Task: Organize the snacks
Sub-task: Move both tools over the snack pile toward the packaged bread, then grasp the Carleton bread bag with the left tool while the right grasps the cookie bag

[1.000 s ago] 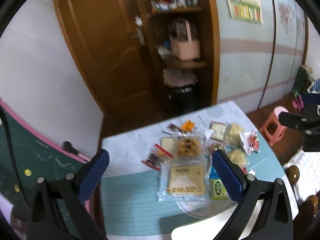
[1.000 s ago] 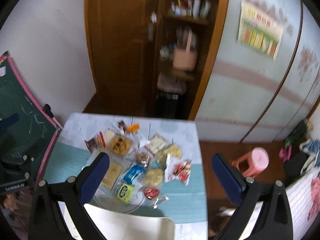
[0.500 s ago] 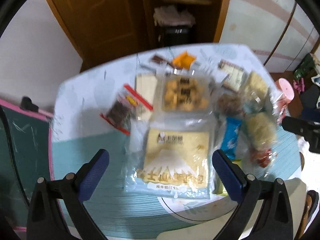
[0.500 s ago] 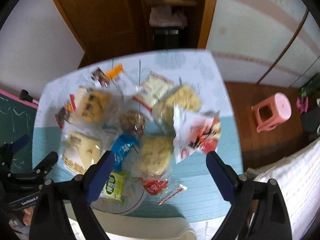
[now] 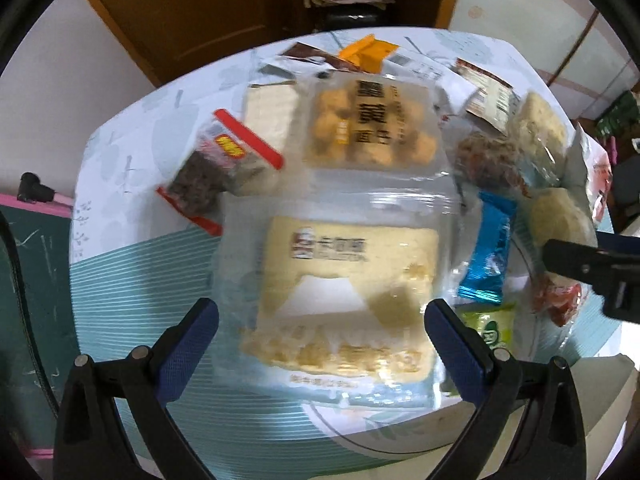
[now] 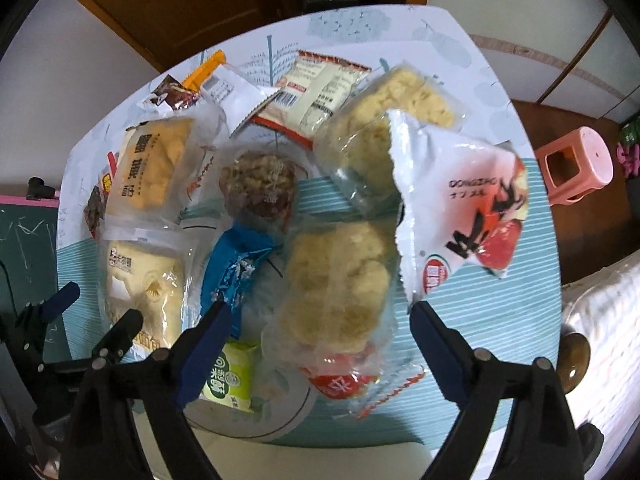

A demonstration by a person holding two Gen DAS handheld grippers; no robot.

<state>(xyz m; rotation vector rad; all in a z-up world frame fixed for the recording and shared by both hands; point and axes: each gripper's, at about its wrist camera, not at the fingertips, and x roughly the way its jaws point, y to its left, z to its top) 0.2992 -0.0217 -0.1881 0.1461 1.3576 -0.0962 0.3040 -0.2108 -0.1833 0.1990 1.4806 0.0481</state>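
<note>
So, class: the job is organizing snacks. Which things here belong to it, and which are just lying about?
Part of the job:
- mountain-print bread bag
- blue wrapper
- clear bag of pale cakes
- red-and-white packet
- left gripper and right gripper, both open

Lying about:
- pink stool
- chalkboard

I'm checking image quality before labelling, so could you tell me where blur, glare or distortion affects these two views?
Left wrist: motion blur smears the large bread bag, and glare streaks its plastic top. Right wrist: sharper, though the clear cookie bag is soft. Both: fisheye bends the table edge.
</note>
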